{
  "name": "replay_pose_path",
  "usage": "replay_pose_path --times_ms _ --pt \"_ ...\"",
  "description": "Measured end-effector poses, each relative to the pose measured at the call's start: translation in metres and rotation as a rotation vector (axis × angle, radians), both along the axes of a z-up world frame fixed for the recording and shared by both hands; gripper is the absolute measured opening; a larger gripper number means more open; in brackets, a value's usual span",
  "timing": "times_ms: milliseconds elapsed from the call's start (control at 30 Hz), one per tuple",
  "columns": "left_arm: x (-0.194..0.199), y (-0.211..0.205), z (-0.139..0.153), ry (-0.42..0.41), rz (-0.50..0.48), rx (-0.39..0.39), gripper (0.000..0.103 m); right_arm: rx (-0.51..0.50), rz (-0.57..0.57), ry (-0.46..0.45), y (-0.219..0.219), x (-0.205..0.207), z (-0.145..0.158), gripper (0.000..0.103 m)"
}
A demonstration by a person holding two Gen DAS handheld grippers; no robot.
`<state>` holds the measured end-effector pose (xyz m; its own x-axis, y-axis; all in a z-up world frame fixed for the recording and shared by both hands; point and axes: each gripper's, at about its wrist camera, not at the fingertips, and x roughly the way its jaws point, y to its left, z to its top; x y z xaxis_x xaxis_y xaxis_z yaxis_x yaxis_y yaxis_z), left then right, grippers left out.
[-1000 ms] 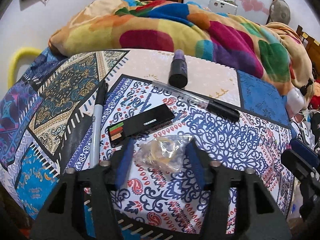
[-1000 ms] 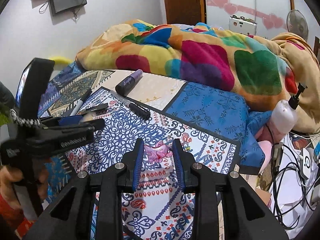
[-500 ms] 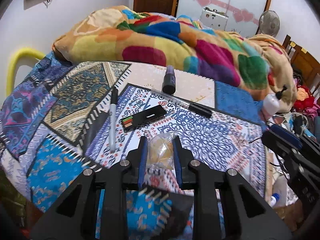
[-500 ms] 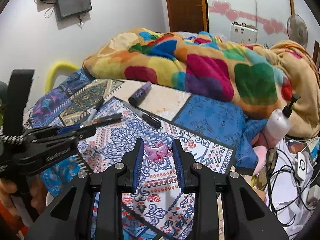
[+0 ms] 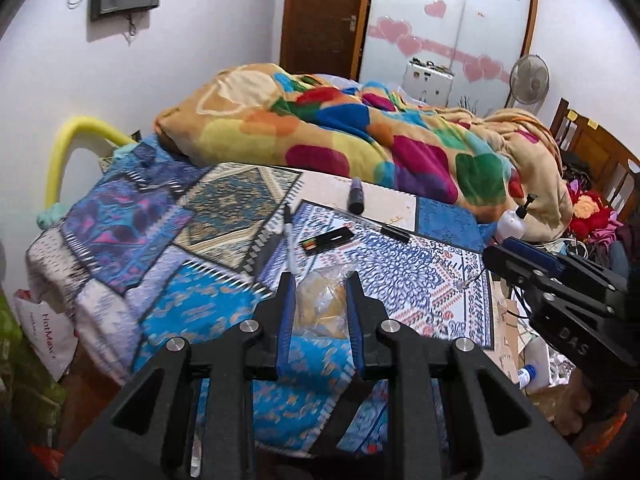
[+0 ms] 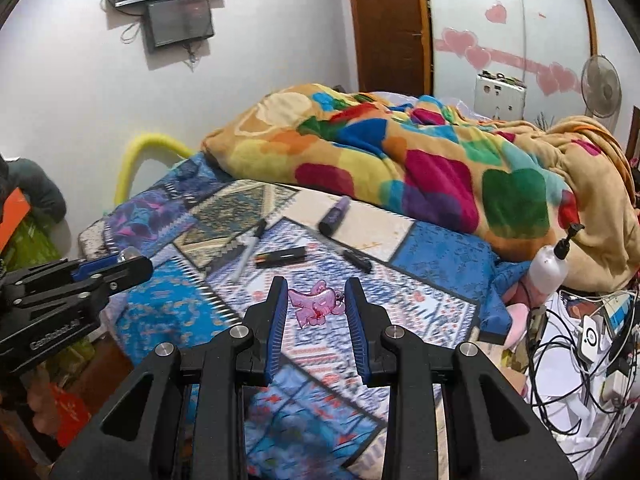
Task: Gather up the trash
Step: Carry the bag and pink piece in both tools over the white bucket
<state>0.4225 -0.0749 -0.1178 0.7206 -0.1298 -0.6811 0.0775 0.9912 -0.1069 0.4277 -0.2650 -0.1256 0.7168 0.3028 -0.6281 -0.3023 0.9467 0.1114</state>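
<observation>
My left gripper [image 5: 320, 284] is shut on a crumpled clear plastic wrapper [image 5: 322, 306] with yellowish contents and holds it lifted above the bed's near edge. My right gripper [image 6: 316, 290] is shut on a crumpled pink wrapper [image 6: 316, 306], also lifted off the bed. The right gripper shows at the right in the left wrist view [image 5: 556, 276]; the left gripper shows at the left in the right wrist view [image 6: 76, 280].
On the patterned bedspread [image 5: 420, 272] lie a white marker [image 5: 289, 236], a black flat box [image 5: 326, 240], a black pen [image 5: 394, 234] and a dark tube [image 5: 356, 198]. A colourful blanket [image 5: 360, 140] is heaped behind. Cables and a pump bottle [image 6: 550, 264] crowd the right side.
My left gripper closed on the clear wrapper and lifted it back from the bed. My right gripper drew back and up with the pink wrapper.
</observation>
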Motion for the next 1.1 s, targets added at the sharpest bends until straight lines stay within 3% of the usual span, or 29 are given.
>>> replay_pose_path --times_ms 500,800,1100 --pt "-0.099 0.123 0.006 -0.005 0.199 -0.004 0.024 -0.029 0.194 -0.035 0.113 -0.061 0.017 0.027" --pt "-0.149 0.206 -0.022 0.040 0.334 -0.011 0.024 -0.056 0.326 -0.032 0.186 -0.089 0.015 0.027" --pt "-0.177 0.260 -0.060 0.098 0.420 -0.022 0.024 -0.103 0.462 0.006 0.255 -0.108 -0.008 0.027"
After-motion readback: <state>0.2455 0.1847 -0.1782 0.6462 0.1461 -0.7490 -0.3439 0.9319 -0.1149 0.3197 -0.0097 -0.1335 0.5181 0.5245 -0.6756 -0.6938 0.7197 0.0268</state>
